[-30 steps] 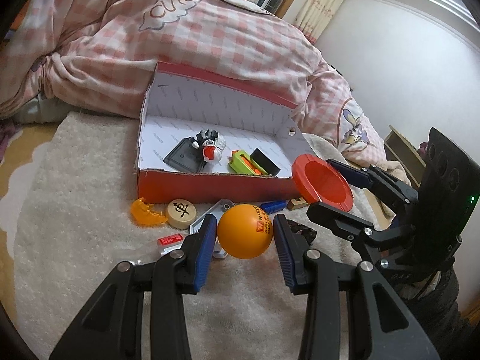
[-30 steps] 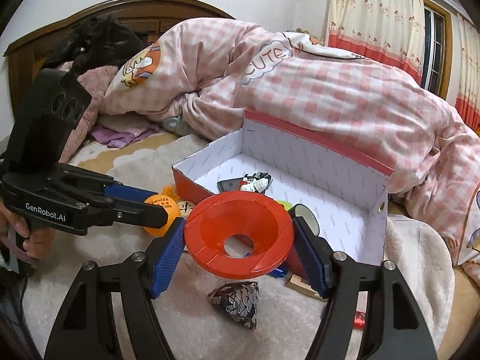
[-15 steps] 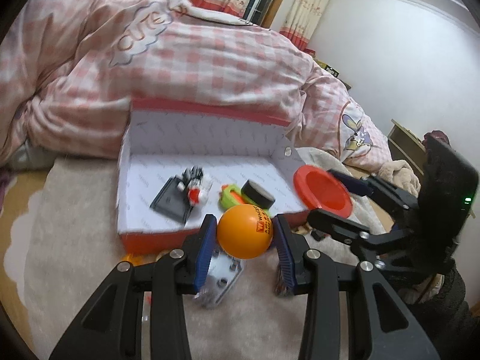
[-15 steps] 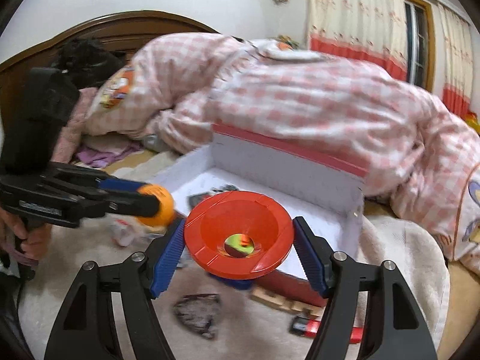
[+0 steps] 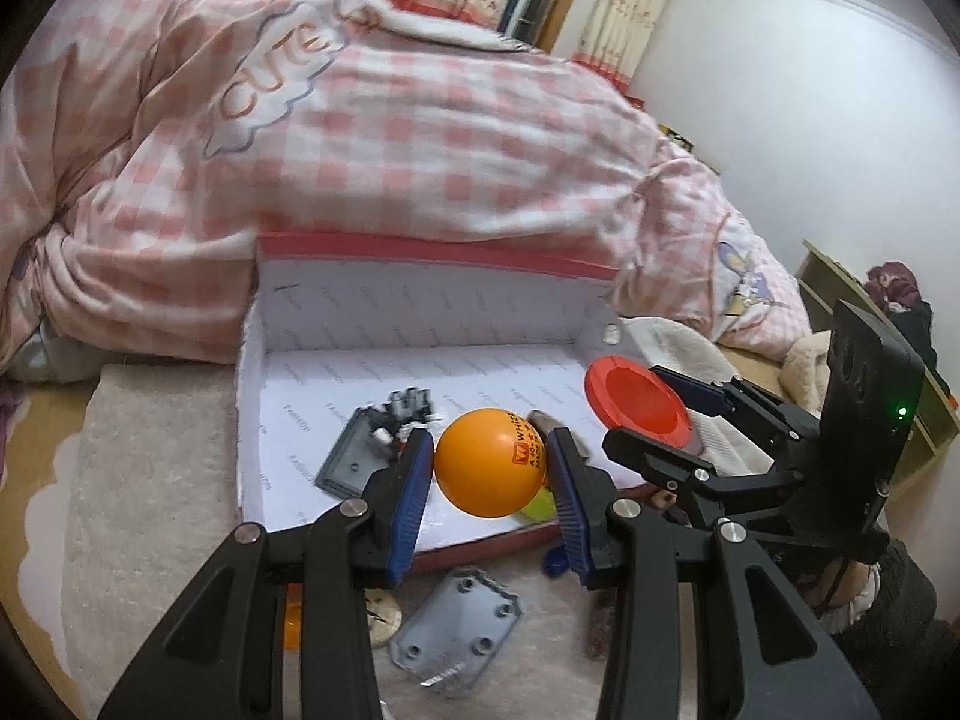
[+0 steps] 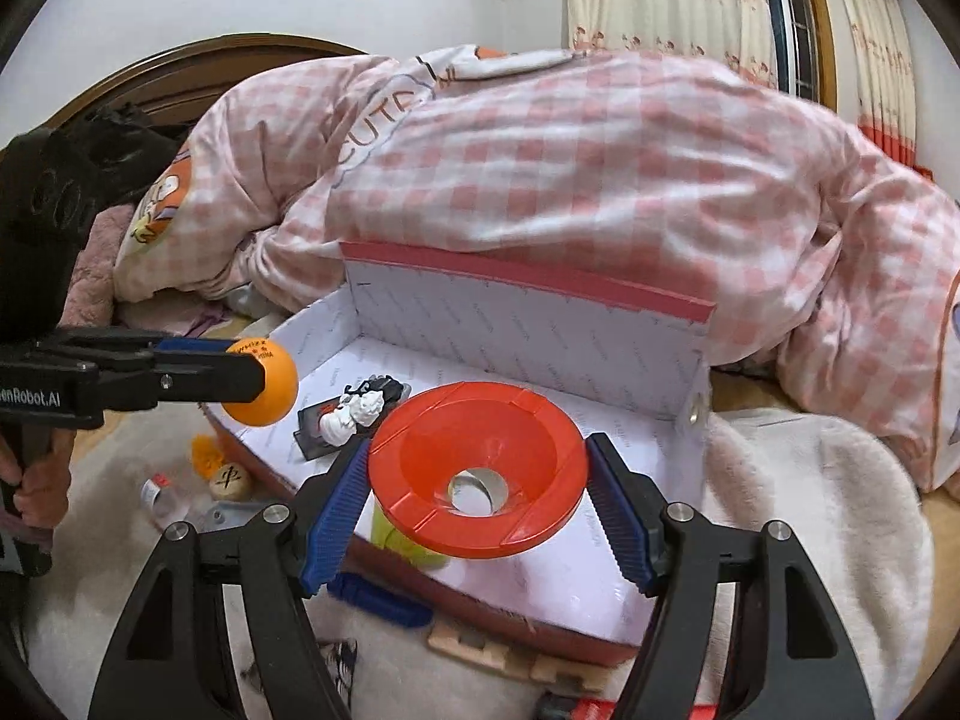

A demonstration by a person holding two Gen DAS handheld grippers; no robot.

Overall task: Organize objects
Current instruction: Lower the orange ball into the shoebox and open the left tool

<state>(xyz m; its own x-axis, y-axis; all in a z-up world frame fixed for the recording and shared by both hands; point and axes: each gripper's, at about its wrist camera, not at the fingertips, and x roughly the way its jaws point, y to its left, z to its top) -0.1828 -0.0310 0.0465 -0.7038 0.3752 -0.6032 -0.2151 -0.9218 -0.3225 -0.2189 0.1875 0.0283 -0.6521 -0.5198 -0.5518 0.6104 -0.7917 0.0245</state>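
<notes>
Orange ball [image 5: 490,462] pinched in your left gripper [image 5: 489,468] above the box [image 5: 420,312] floor; red funnel [image 6: 477,486] clamped in your right gripper [image 6: 480,501], over the box's near corner.

Orange ball [image 5: 489,461], red funnel [image 6: 477,486], red-and-white box [image 6: 528,324], pink-and-white checked quilt [image 5: 390,138].
</notes>
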